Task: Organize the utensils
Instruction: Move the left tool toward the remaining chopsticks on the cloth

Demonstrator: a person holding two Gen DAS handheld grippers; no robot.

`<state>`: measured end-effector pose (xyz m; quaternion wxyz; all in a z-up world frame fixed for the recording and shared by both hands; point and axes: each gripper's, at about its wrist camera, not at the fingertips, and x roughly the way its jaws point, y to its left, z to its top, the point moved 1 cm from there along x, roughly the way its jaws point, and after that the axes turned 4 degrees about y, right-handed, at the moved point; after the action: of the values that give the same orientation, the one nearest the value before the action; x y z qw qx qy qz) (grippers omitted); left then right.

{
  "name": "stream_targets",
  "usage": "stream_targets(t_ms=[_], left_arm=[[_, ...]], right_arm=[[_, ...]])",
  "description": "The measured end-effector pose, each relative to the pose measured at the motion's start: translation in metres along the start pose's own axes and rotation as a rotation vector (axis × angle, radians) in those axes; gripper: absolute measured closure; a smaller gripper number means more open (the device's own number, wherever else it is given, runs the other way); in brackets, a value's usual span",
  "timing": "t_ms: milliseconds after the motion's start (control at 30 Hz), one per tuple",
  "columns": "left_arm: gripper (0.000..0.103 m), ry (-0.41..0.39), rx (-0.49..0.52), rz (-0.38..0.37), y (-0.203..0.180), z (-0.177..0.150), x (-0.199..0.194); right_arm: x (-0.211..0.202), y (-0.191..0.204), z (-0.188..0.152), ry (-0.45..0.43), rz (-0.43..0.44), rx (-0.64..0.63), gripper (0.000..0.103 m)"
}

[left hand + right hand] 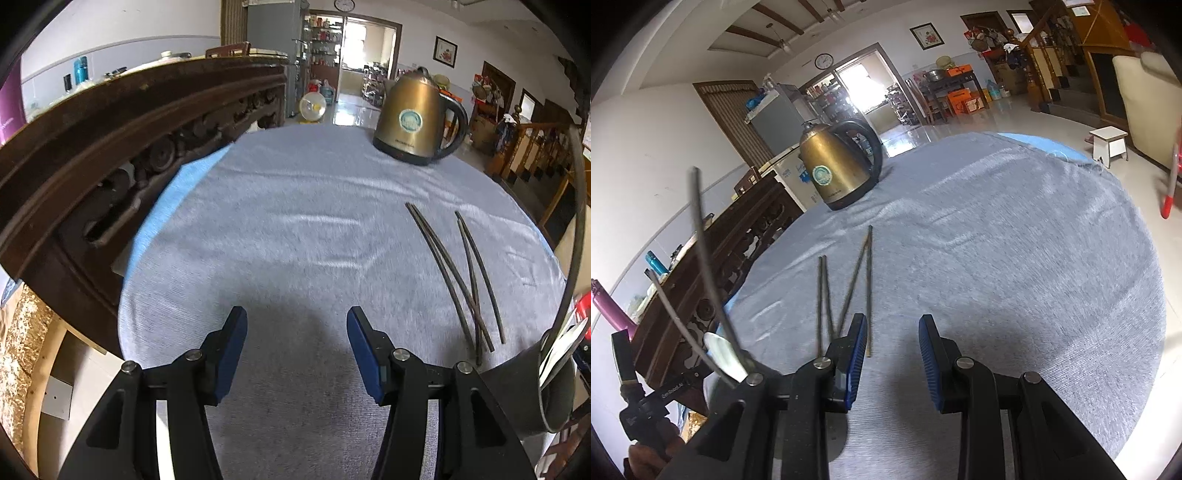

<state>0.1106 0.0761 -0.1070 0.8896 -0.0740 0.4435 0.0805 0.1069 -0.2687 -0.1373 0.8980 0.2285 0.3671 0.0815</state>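
Several dark chopsticks [443, 262] lie loosely crossed on the grey cloth, right of my left gripper [295, 314]. That gripper hangs open over bare cloth with nothing between its blue pads. In the right wrist view the same chopsticks [868, 280] lie just left of and beyond my right gripper [893, 319]. It also stands open and empty, with a narrower gap. A dark utensil holder [546, 391] with white utensils in it stands at the table's right edge. In the right wrist view thin sticks [701, 258] and a white spoon [720, 354] rise at the left; the holder's body is hidden.
A brass electric kettle [413, 118] [834, 170] stands at the far side of the round table's grey cloth [295, 221]. Dark carved wooden furniture [110, 147] runs close along the left edge. A white stool [1108, 142] sits on the floor beyond.
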Motion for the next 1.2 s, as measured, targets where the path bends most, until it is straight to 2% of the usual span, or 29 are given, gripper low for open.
stream_targets(t_ms=[200,467,633,733,900,1100,1200], left_arm=[[0.046,0.007,0.014,-0.029,-0.011,0.002,0.019],[0.046,-0.005,0.033,-0.093,-0.033,0.029,0.047],[0.046,-0.02,0.098,-0.13,-0.057,0.042,0.064],[0.046,-0.02,0.125,-0.179,-0.069,0.05,0.074],[0.045,0.037,0.161,-0.272,-0.091,0.066,0.098],[0.045,0.122,0.223,-0.278,-0.119,0.071,0.121],[0.045,0.137,0.233,-0.3,-0.126,0.07,0.121]], right_arm=[[0.021,-0.025,-0.005,0.014,0.004,0.052,0.071],[0.039,-0.034,0.001,0.022,0.026,0.067,0.071],[0.05,-0.032,0.008,0.015,0.039,0.063,0.071],[0.055,-0.034,0.01,0.023,0.06,0.073,0.071],[0.057,-0.04,0.012,0.026,0.09,0.113,0.071],[0.056,-0.041,0.011,0.026,0.098,0.109,0.071],[0.056,-0.041,0.011,0.025,0.104,0.113,0.071]])
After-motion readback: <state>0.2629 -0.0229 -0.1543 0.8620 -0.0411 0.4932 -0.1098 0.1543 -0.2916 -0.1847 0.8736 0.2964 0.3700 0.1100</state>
